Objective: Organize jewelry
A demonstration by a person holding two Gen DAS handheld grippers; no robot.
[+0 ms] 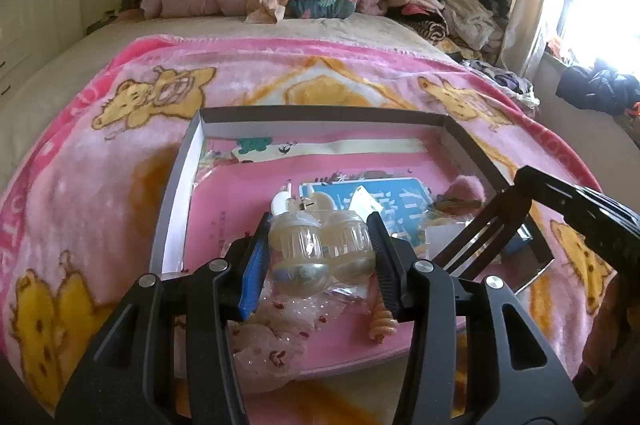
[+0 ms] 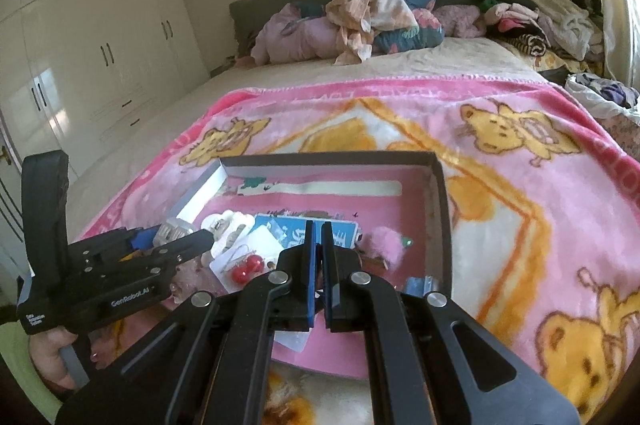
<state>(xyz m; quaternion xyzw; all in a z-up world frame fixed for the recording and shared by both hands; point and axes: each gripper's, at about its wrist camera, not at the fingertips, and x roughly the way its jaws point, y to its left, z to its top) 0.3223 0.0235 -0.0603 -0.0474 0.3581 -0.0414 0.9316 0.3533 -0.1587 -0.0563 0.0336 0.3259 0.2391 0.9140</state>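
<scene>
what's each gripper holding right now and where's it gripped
The left gripper holds a clear ribbed double-domed trinket, pads pressed on its two outer sides. The right gripper is shut with nothing visibly between its fingers.

Box walls [image 2: 440, 209] ring the cluttered tray floor; open from above only.

Hidden or unclear, at the box on the bed's near end:

- Clear ribbed ornament pair [image 1: 320, 245]: lower halves blurred; what they hold inside cannot be told.
- Left tool [image 1: 320, 249]: its base is cut off by the picture's bottom edge.
- Blue card [image 2: 288, 229]: print too small to read, middle covered by the right tool [image 2: 319, 249].
- Right tool: whether anything sits between its closed jaws cannot be told.
- Box [image 1: 180, 185]: near wall hidden behind both tools.
- Hand [image 2: 52, 357]: mostly cut off at the left edge.
</scene>
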